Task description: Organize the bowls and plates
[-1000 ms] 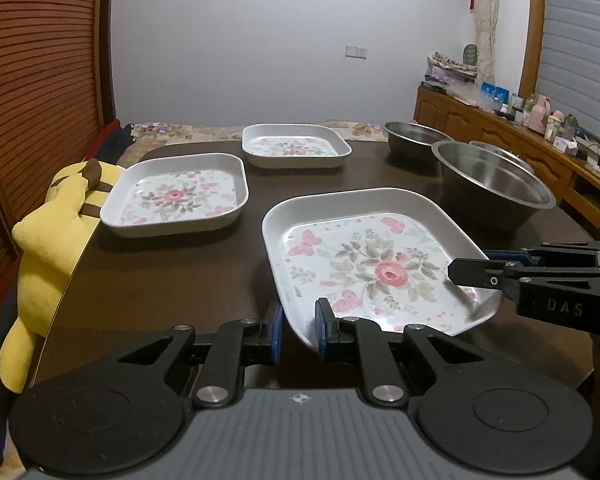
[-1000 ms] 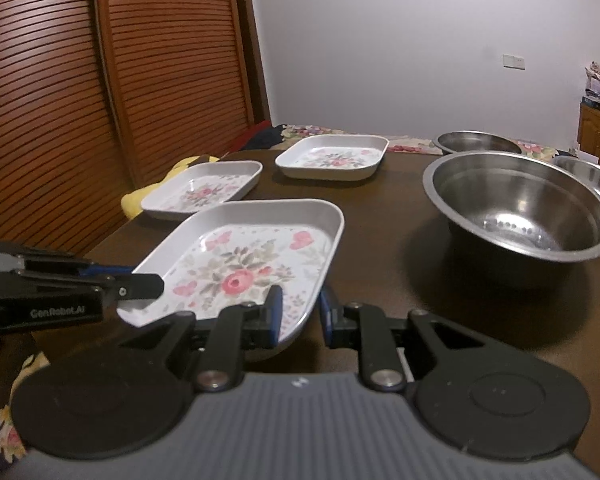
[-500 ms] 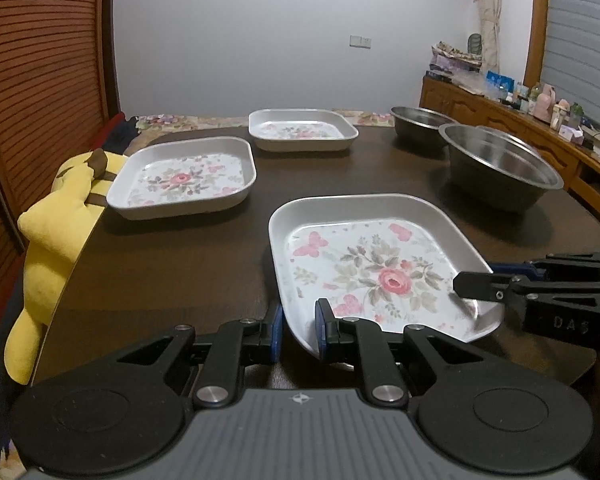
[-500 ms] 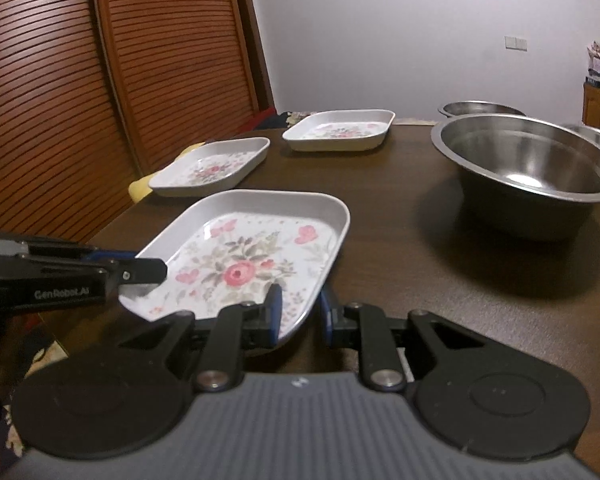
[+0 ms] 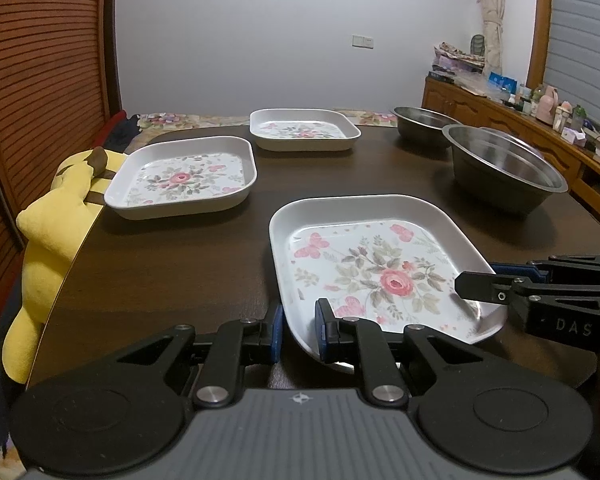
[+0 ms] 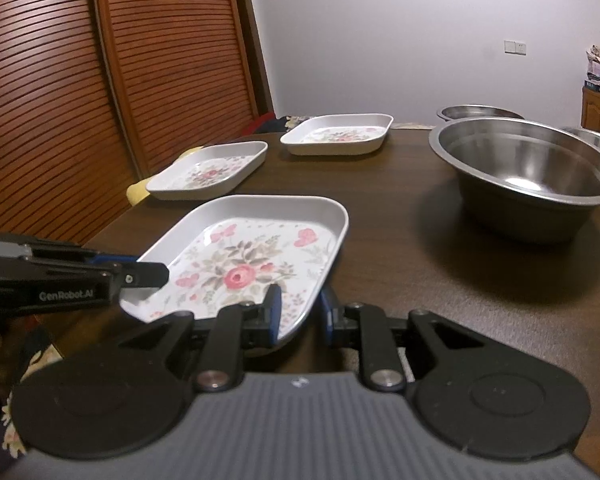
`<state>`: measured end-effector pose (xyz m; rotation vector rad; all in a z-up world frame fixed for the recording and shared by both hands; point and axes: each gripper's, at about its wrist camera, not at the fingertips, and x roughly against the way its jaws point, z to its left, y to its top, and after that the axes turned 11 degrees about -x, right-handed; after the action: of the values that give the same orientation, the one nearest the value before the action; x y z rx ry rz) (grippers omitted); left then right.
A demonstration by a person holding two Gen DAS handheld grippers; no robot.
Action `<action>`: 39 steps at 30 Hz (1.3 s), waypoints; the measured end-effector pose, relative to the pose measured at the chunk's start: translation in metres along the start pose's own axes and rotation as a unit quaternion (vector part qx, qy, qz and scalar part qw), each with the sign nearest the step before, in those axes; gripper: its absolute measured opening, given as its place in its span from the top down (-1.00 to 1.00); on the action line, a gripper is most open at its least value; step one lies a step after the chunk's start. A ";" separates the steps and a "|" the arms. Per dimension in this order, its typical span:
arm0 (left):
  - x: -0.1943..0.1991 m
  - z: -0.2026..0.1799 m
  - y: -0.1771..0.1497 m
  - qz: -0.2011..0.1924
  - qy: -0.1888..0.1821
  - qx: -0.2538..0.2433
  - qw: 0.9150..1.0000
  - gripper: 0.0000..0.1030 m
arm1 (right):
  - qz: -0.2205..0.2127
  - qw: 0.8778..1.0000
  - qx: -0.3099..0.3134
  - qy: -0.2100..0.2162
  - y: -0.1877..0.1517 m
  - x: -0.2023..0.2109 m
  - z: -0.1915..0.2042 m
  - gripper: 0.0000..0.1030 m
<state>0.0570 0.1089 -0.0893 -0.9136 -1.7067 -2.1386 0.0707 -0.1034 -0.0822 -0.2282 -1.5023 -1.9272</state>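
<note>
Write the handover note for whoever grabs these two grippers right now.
Left gripper: shut on the near rim of the nearest floral plate.
Right gripper: shut on the same plate's opposite near corner.
Two more floral plates sit apart on the table; the steel bowls stand to the right, unstacked as far as visible.
Done: the first plate is gripped.
Left: stack the plates, then nest the bowls.

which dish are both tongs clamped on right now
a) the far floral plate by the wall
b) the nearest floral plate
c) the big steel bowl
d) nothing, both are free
b: the left tongs pinch the near rim of the nearest floral plate, and the right tongs pinch its other near corner, while the big steel bowl stands untouched.
</note>
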 end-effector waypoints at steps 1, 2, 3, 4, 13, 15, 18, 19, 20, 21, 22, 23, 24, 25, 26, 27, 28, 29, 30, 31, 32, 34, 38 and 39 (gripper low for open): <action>0.000 0.000 0.000 0.000 0.001 0.001 1.000 0.65 | 0.000 1.000 -0.001 0.001 0.000 0.000 0.000 0.55; 0.000 0.000 0.000 -0.001 0.001 0.003 1.000 0.65 | 0.000 1.000 -0.003 0.001 0.000 0.001 -0.001 0.55; 0.000 0.001 0.000 -0.001 0.002 0.004 1.000 0.62 | -0.001 1.000 -0.004 0.001 0.001 0.001 -0.001 0.55; 0.000 0.001 0.001 -0.001 0.001 0.006 1.000 0.60 | -0.002 1.000 -0.006 0.000 0.001 0.001 -0.001 0.55; 0.011 0.012 0.015 -0.027 0.008 0.010 1.000 0.26 | -0.045 0.999 -0.008 -0.012 0.007 0.014 -0.005 0.55; 0.012 0.017 0.019 -0.031 0.012 0.010 0.999 0.22 | -0.050 0.999 -0.002 -0.012 0.011 0.016 -0.005 0.53; 0.011 0.027 0.026 -0.036 0.014 0.009 0.999 0.15 | -0.057 0.998 -0.001 -0.008 0.020 0.016 -0.004 0.33; 0.011 0.031 0.029 -0.038 0.016 0.006 0.999 0.13 | -0.059 0.998 -0.001 -0.006 0.023 0.016 -0.003 0.32; 0.010 0.036 0.032 -0.040 0.021 0.002 0.999 0.12 | -0.060 0.998 0.001 -0.005 0.026 0.016 -0.003 0.32; 0.010 0.040 0.036 -0.042 0.026 -0.002 0.999 0.12 | -0.061 0.998 0.004 -0.005 0.030 0.015 -0.001 0.32; 0.010 0.045 0.039 -0.046 0.030 -0.006 0.998 0.11 | -0.062 0.998 0.006 -0.004 0.034 0.014 0.001 0.32; 0.009 0.050 0.042 -0.048 0.033 -0.009 0.998 0.10 | -0.063 0.998 0.008 -0.002 0.038 0.012 0.002 0.32; 0.009 0.055 0.044 -0.050 0.036 -0.010 0.998 0.10 | -0.063 0.998 0.010 0.001 0.042 0.011 0.004 0.32; 0.008 0.061 0.047 -0.052 0.039 -0.010 0.998 0.10 | -0.062 0.998 0.012 0.003 0.045 0.010 0.005 0.32; 0.007 0.068 0.050 -0.053 0.042 -0.012 0.998 0.10 | -0.060 0.998 0.013 0.005 0.049 0.007 0.008 0.32; 0.006 0.074 0.052 -0.053 0.045 -0.014 0.997 0.10 | -0.059 0.998 0.015 0.007 0.054 0.004 0.011 0.32; 0.005 0.079 0.055 -0.054 0.049 -0.017 0.997 0.10 | -0.057 0.998 0.018 0.009 0.058 0.001 0.014 0.32; 0.004 0.084 0.056 -0.054 0.052 -0.020 0.997 0.10 | -0.056 0.998 0.020 0.009 0.061 -0.002 0.017 0.32; 0.003 0.090 0.058 -0.054 0.056 -0.022 0.997 0.10 | -0.055 0.998 0.023 0.011 0.064 -0.006 0.021 0.32; 0.002 0.095 0.059 -0.053 0.058 -0.023 0.997 0.10 | -0.053 0.998 0.026 0.013 0.067 -0.009 0.025 0.32; 0.000 0.101 0.061 -0.052 0.060 -0.025 0.997 0.09 | -0.051 0.998 0.028 0.015 0.071 -0.013 0.029 0.32; -0.003 0.108 0.062 -0.051 0.064 -0.029 0.996 0.09 | -0.045 0.998 0.029 0.021 0.078 -0.021 0.036 0.32; -0.012 0.124 0.065 -0.046 0.063 -0.041 0.996 0.07 | -0.031 0.999 0.030 0.030 0.091 -0.039 0.050 0.32; -0.016 0.128 0.065 -0.044 0.058 -0.040 0.997 0.07 | -0.027 0.999 0.032 0.031 0.093 -0.044 0.053 0.32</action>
<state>0.1453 0.2091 -0.0334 -0.7304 -1.6451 -2.2828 0.1463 -0.0478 -0.0138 -0.0994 -1.5409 -1.9065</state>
